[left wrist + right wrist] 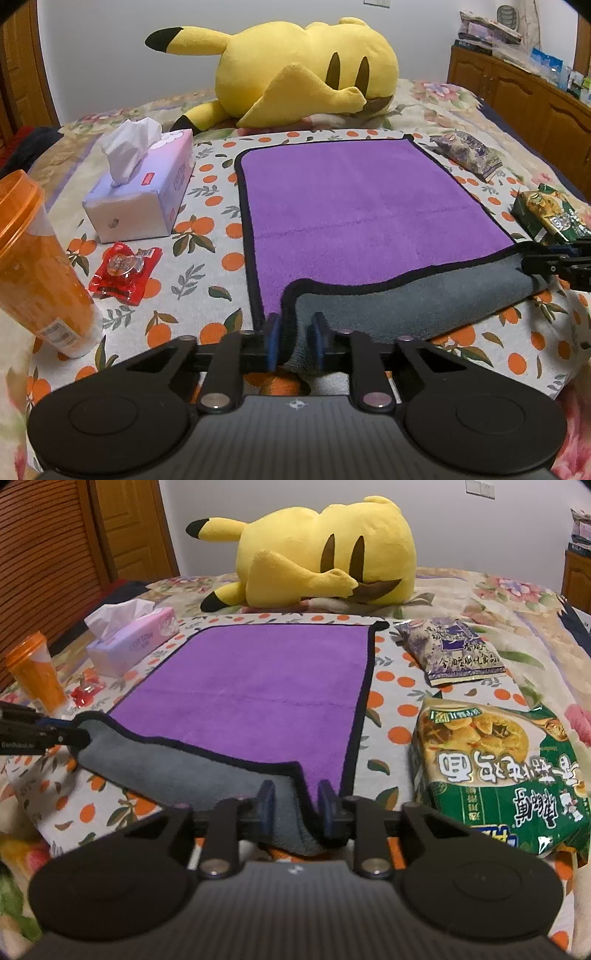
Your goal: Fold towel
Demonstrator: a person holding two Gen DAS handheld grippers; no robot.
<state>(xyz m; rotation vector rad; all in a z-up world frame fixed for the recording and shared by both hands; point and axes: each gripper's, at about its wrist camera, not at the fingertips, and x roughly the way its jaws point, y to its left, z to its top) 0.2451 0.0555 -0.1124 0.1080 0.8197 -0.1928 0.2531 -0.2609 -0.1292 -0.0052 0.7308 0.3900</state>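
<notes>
Towel [351, 206] purple, grey underside upturned; both tools [295, 339] [297, 808] pinch near corners.

One towel [354, 206] lies ahead of the tools, its near corners between the jaws of two grippers, left [295, 338] and right [297, 806]. One plush [295, 70] sits beyond. Left of them: one tissue box [144, 188], one orange cup [37, 266], one red packet [123, 271]. Right: two snack bags (purple [450, 650], green [498, 771]).
</notes>
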